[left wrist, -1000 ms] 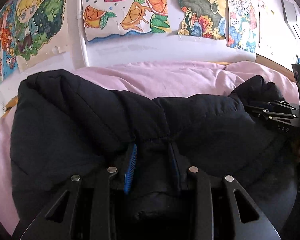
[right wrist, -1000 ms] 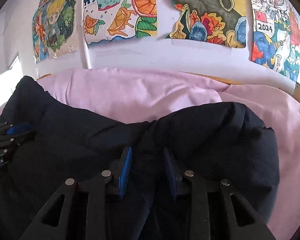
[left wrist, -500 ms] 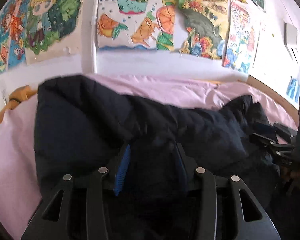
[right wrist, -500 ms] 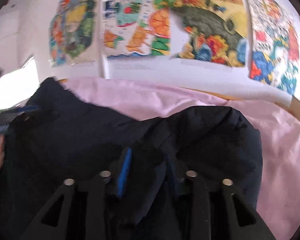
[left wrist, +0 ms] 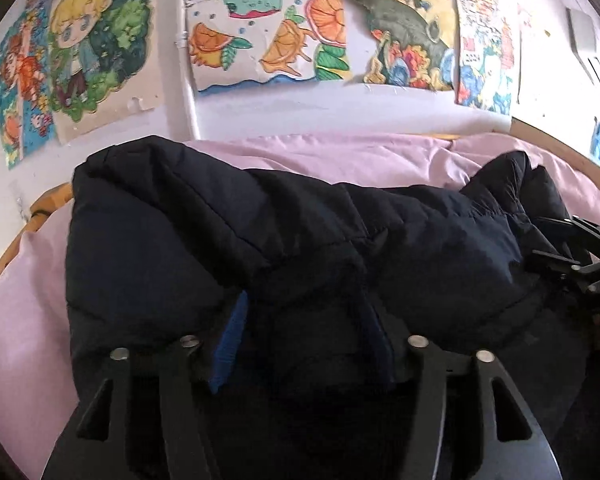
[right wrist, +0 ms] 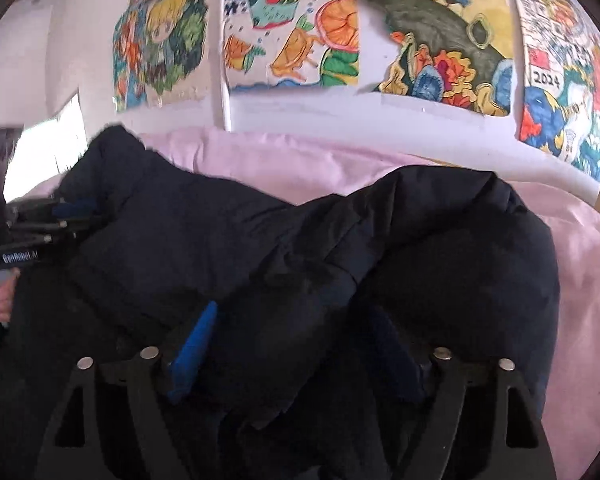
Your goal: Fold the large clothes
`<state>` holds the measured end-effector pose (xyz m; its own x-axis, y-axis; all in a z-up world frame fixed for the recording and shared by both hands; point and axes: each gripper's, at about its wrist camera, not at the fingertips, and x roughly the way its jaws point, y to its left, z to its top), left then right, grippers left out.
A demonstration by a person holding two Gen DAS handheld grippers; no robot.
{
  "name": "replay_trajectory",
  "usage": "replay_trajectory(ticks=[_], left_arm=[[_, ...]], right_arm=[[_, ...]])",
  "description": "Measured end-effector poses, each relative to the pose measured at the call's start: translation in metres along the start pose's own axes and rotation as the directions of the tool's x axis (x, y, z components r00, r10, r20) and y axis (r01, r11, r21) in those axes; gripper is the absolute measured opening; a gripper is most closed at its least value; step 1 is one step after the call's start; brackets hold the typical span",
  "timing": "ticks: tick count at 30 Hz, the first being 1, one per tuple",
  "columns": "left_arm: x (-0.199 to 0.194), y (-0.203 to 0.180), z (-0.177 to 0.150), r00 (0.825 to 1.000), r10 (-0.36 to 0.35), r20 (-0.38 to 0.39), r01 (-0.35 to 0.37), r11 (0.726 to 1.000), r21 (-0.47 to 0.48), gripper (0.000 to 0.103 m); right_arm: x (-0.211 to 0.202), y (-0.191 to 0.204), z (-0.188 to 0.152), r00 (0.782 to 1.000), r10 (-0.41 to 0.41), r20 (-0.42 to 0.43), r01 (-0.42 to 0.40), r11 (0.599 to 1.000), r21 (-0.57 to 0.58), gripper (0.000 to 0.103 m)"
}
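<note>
Both grippers, left (left wrist: 304, 344) and right (right wrist: 292, 344), have just been opening, jaws apart astride the jacket (left wrist: 228, 232); they should withdraw cleanly without dragging its fold.

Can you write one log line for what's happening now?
left gripper: opening, jacket between | right gripper: opening, jacket between | jacket: bunched on pink bedding

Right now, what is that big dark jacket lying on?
The dark jacket lies on a pink bedsheet, which shows around it. Whatever is directly beneath the jacket is covered.
</note>
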<state>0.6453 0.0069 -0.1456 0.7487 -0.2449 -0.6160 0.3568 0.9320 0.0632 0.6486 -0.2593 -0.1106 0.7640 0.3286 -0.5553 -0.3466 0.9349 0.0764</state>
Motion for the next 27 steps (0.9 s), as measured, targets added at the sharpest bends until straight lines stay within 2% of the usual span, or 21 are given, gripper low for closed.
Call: replay_trajectory(ticks=[2,4,8,10,13,16,17,19,22,25,27], left_arm=[[-0.005,-0.004,0.003,0.999,0.029,-0.013,-0.029,0.999,-0.015,0.060],[-0.016,-0.011,0.006,0.997,0.073,-0.037,-0.074,0.997,-0.026,0.069],[-0.046,-0.030,0.003,0.994,0.098,-0.050,-0.097,0.995,0.014,0.072],[-0.068,-0.043,0.001,0.995,0.102,-0.022,-0.101,0.994,0.050,0.072],[-0.119,-0.064,0.000,0.994,0.100,0.039,-0.104,0.989,0.101,0.073],[-0.175,-0.074,0.006,0.997,0.058,0.049,-0.062,0.994,0.088,0.073],[-0.194,-0.076,0.008,0.998,0.046,0.053,-0.050,0.995,0.082,0.075],[-0.236,-0.079,0.014,0.998,0.034,0.055,-0.038,0.997,0.074,0.086],[-0.285,-0.087,0.023,0.998,0.032,0.059,-0.036,0.997,0.074,0.092],[-0.339,-0.095,0.028,0.993,0.085,0.084,-0.093,0.991,0.091,0.093],[-0.365,-0.099,0.025,0.989,0.109,0.102,-0.116,0.990,0.073,0.096]], right_arm=[[-0.011,0.000,0.005,1.000,-0.015,0.008,0.015,1.000,0.014,0.090],[-0.024,0.005,0.007,0.999,-0.033,0.008,0.033,0.999,0.012,0.091],[-0.059,0.021,0.007,0.998,-0.052,0.034,0.052,0.999,0.001,0.094],[-0.085,0.033,0.008,0.995,-0.074,0.059,0.075,0.997,-0.014,0.095],[-0.122,0.048,0.013,0.993,-0.103,0.066,0.104,0.995,-0.011,0.097],[-0.169,0.061,0.024,0.993,-0.111,0.039,0.110,0.994,0.023,0.097],[-0.183,0.065,0.028,0.993,-0.110,0.032,0.109,0.993,0.034,0.097],[-0.218,0.076,0.036,0.996,-0.092,-0.002,0.092,0.995,0.048,0.103],[-0.270,0.102,0.046,0.992,-0.094,-0.084,0.093,0.996,-0.015,0.103],[-0.314,0.127,0.047,0.991,-0.103,-0.080,0.096,0.992,-0.088,0.103],[-0.347,0.143,0.041,0.995,-0.097,-0.035,0.092,0.988,-0.123,0.103]])
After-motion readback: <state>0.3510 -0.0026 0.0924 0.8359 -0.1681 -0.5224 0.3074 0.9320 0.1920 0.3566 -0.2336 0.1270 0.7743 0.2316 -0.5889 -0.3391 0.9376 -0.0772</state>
